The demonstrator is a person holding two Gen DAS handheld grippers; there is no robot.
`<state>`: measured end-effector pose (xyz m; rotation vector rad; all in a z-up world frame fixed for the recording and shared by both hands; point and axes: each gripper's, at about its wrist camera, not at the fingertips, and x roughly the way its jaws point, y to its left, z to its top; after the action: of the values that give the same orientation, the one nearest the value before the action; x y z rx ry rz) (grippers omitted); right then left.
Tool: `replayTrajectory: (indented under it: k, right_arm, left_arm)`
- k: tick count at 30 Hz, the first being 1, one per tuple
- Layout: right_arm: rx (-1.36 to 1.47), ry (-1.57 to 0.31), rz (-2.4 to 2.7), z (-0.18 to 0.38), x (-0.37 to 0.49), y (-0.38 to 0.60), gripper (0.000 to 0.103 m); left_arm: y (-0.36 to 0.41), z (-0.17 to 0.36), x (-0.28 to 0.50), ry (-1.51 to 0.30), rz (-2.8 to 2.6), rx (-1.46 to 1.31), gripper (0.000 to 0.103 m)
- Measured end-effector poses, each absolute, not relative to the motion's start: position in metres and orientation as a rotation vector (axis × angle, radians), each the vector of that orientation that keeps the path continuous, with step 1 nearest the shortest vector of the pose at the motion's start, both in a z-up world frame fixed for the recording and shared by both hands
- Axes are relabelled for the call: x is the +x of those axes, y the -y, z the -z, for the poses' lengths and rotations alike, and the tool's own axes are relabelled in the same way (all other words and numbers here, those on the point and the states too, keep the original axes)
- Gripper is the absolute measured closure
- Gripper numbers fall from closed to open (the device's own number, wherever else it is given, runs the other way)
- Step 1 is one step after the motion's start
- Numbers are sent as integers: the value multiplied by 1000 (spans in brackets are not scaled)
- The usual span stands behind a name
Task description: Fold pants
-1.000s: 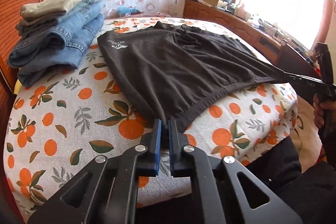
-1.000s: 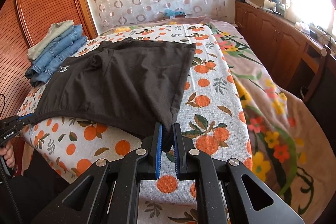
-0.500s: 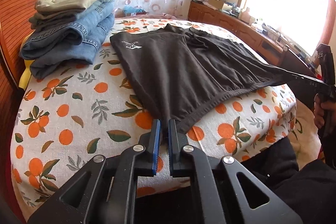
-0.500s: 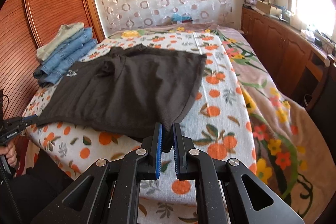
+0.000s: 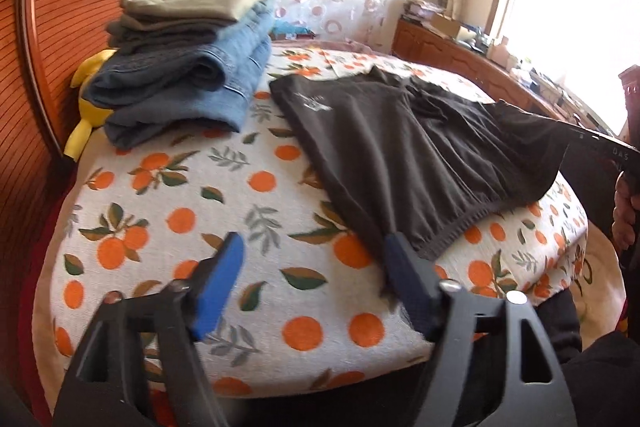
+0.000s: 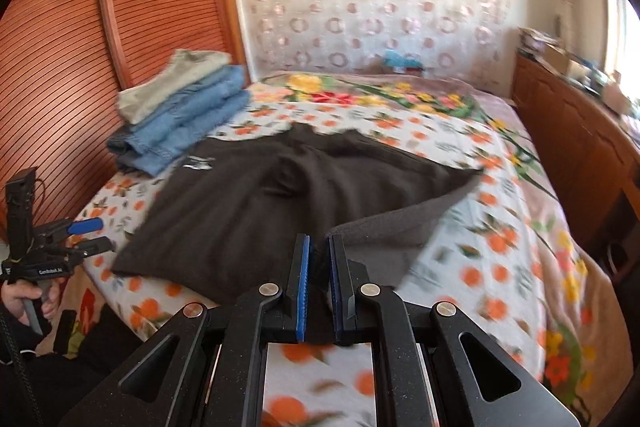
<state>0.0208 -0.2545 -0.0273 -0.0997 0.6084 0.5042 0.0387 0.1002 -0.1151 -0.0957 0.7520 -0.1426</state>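
Inspecting the bed, we found the dark pants spread flat across its orange-print sheet, just beside a stack of folded clothes. The right claw was clamped on one corner, raised off the sheet so the grey underside showed. The left claw was opening, its pads apart, with the near hem lying against one pad but not pinched. We judged the chief risk to be drag: with one corner free, a pull by the right claw could skew the whole garment. A lesser risk was the loose hem snagging on that pad.
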Motion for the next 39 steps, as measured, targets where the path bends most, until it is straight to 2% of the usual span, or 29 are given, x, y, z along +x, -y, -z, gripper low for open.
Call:
replayTrajectory:
  k: [13,29,32,34,36,39]
  right_arm:
    - [-186,-615,-830,32,42,132,93]
    - [-201,-766,-914,85,73,89,92]
    - [-213,-769,-905,84,76,86,86]
    - [-215,-758,-884,82,77,91,72]
    - [-209,-751,-862,81,76,95,64]
    - [-192,-714,-824,75,77,105,63]
  left_arm:
    - [-135,111,35,-733,43,-138,26]
    - [-143,114,32,-733,17,-142,26]
    - [-140,113,33,-732,20,-137,26]
    - [-139,113,34,-733,22,-134,26]
    - [-138,112,34,-732,24,-131,26]
    - [-135,112,37,-734,29,-129,26]
